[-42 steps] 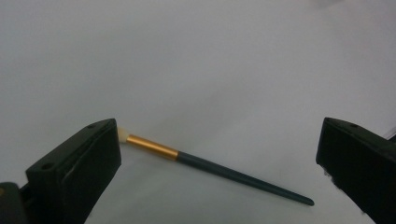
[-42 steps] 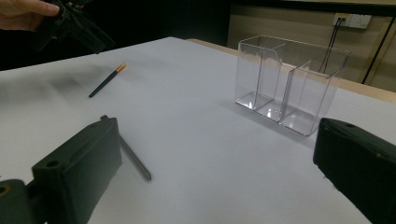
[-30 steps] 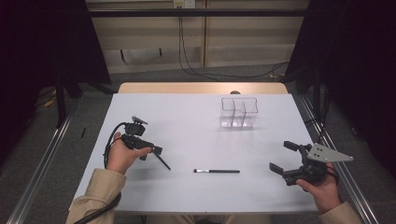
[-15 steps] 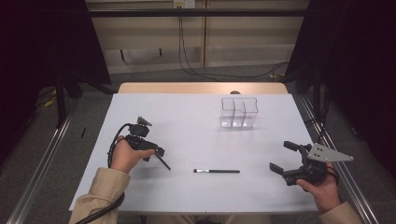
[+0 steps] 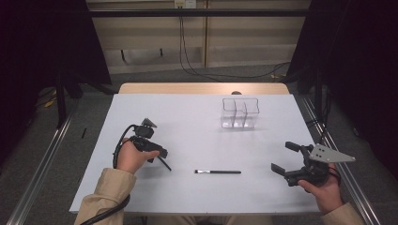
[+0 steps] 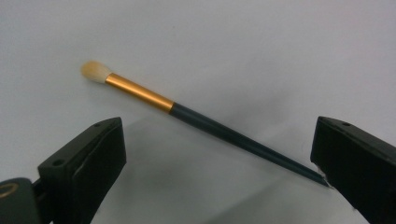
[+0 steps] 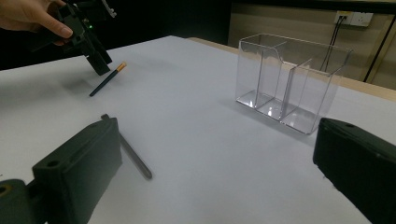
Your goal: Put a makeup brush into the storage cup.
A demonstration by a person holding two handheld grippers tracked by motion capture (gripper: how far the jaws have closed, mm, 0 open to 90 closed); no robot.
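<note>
A makeup brush (image 6: 201, 122) with a pale tuft, gold ferrule and dark handle lies on the white table (image 5: 197, 126). My left gripper (image 6: 219, 136) hovers just over it, open, with one jaw on either side of the handle and not touching it. In the high view the left gripper (image 5: 156, 152) is at the left with the brush (image 5: 165, 164) poking out below it. A black pen (image 5: 218, 172) lies at the front centre. My right gripper (image 5: 283, 156) stands open at the right, holding nothing, with the pen (image 7: 135, 158) beyond its left jaw.
A clear three-compartment organiser (image 5: 240, 112) stands empty at the back right of the table; in the right gripper view the organiser (image 7: 289, 84) is ahead to the right. Metal rails run along both table sides.
The left hand and its gripper have drifted slightly to the right over the brush. The right gripper, the pen and the organiser have not moved.
</note>
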